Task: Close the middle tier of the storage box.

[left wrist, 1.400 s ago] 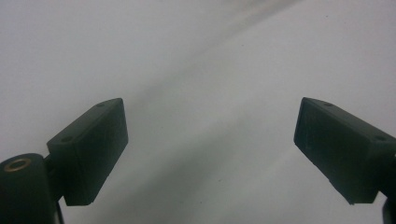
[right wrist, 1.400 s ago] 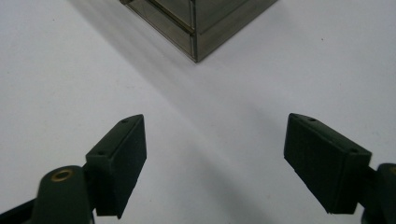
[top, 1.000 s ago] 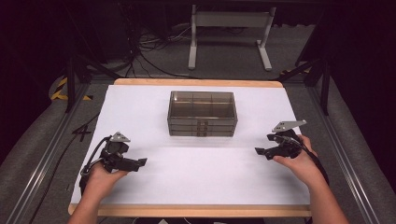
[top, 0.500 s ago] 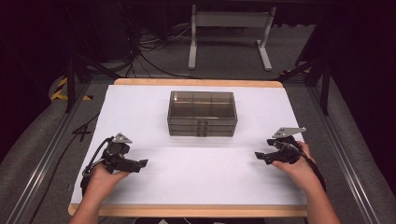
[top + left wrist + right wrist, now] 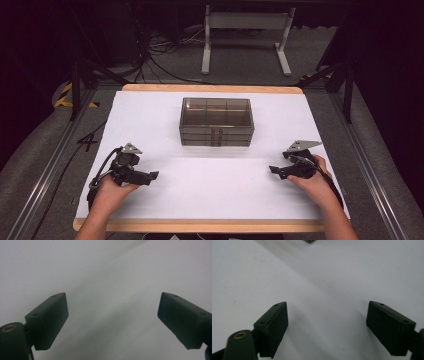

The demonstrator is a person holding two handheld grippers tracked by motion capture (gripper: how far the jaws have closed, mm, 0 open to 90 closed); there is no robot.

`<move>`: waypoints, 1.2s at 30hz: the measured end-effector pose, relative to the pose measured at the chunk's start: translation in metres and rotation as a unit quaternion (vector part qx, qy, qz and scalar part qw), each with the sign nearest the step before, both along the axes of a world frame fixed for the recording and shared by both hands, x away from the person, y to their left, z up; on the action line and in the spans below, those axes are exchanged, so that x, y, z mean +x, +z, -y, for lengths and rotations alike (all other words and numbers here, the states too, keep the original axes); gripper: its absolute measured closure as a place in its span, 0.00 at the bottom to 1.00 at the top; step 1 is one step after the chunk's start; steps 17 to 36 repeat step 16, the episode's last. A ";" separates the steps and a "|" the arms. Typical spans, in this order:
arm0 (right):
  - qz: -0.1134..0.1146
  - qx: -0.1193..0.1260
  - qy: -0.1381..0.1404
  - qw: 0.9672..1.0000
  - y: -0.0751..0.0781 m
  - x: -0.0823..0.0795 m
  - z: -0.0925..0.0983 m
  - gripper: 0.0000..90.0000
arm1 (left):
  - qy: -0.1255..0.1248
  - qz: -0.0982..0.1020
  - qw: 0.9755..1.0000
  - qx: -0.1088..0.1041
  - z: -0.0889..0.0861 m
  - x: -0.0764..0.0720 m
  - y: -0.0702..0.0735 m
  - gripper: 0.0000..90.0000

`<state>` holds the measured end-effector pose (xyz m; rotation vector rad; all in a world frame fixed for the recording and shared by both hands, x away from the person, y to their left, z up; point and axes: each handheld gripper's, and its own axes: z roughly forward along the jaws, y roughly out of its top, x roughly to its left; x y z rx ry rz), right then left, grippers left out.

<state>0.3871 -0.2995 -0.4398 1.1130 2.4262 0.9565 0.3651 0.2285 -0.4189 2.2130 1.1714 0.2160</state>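
We are holding our left gripper [image 5: 150, 176] low over the white table sheet [image 5: 150, 115], jaws spread wide and empty; the smoky translucent plastic drawer box [image 5: 216, 121] is lying ahead of them and off to the right, long axis crosswise. Our right gripper [image 5: 274, 170] is sitting opposite, jaws likewise wide and holding nothing, box ahead and to their left. Both are looking about equally near; right maybe slightly nearer.
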 end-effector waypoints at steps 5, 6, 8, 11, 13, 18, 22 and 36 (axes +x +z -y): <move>0.028 -0.003 0.009 1.000 -0.009 -0.004 -0.005 0.08 | -0.001 0.000 1.000 0.000 0.000 0.000 0.000 0.11; 0.029 -0.004 0.009 1.000 -0.009 -0.004 -0.005 0.07 | -0.001 0.000 1.000 0.000 0.000 0.000 0.000 0.11; 0.028 -0.004 0.009 1.000 -0.009 -0.004 -0.005 0.07 | 0.000 0.001 1.000 -0.001 0.000 0.000 0.000 0.11; 0.029 -0.004 0.009 1.000 -0.009 -0.004 -0.005 0.07 | -0.001 0.001 1.000 -0.001 0.001 0.000 0.000 0.11; 0.029 -0.005 0.007 1.000 -0.009 -0.004 -0.005 0.06 | -0.001 0.001 1.000 -0.001 0.001 0.000 0.000 0.11; 0.029 -0.005 0.006 1.000 -0.009 -0.004 -0.005 0.06 | -0.001 0.001 1.000 -0.001 0.001 0.000 0.000 0.11; 0.029 -0.005 0.006 1.000 -0.009 -0.004 -0.005 0.06 | -0.001 0.001 1.000 -0.001 0.001 0.000 0.000 0.11; 0.029 -0.005 0.006 1.000 -0.009 -0.004 -0.005 0.06 | -0.001 0.001 1.000 -0.001 0.001 0.000 0.000 0.11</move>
